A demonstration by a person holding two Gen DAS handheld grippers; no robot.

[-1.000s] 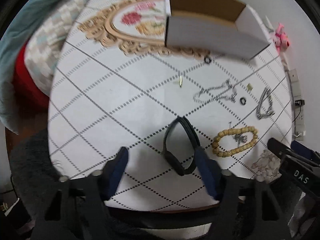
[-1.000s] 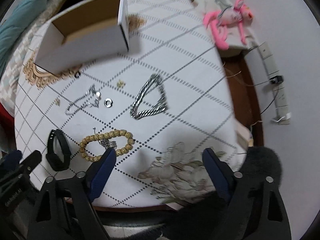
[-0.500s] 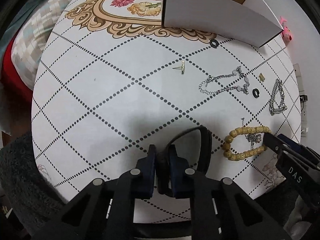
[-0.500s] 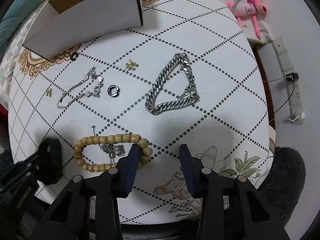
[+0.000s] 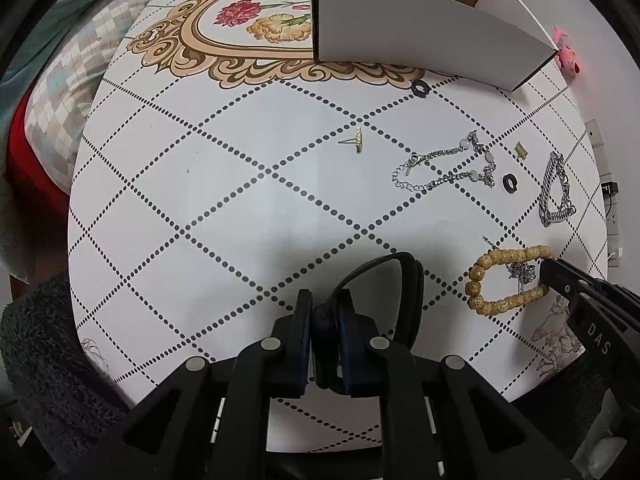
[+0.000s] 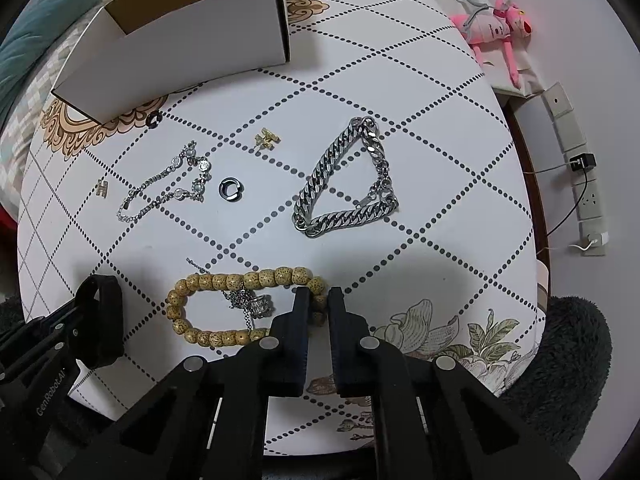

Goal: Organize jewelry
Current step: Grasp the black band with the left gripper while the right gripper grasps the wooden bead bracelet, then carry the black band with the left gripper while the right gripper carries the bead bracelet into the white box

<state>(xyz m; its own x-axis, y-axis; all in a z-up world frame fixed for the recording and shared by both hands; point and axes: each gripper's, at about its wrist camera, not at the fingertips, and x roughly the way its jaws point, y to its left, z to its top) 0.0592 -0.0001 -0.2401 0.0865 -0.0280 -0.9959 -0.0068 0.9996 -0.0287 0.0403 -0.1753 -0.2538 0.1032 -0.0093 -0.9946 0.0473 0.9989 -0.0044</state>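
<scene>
The left tool (image 5: 325, 316) is clamped on the black band (image 5: 404, 280), low on the desk (image 5: 240, 208) near its front edge. The right tool (image 6: 319, 307) is closing, with the near end of the bead bracelet (image 6: 224, 280) between its pads. A thin chain and ring (image 6: 256, 305) lie inside that bracelet, so a lift could drag them along or fling them off the near edge. The round beads may also roll out of the grip. The white box (image 6: 192, 40) stands open at the far side. The middle of the desk is bare on the left, while the silver chains (image 6: 344, 184) and small earrings (image 6: 267, 138) crowd the right tool's path.
</scene>
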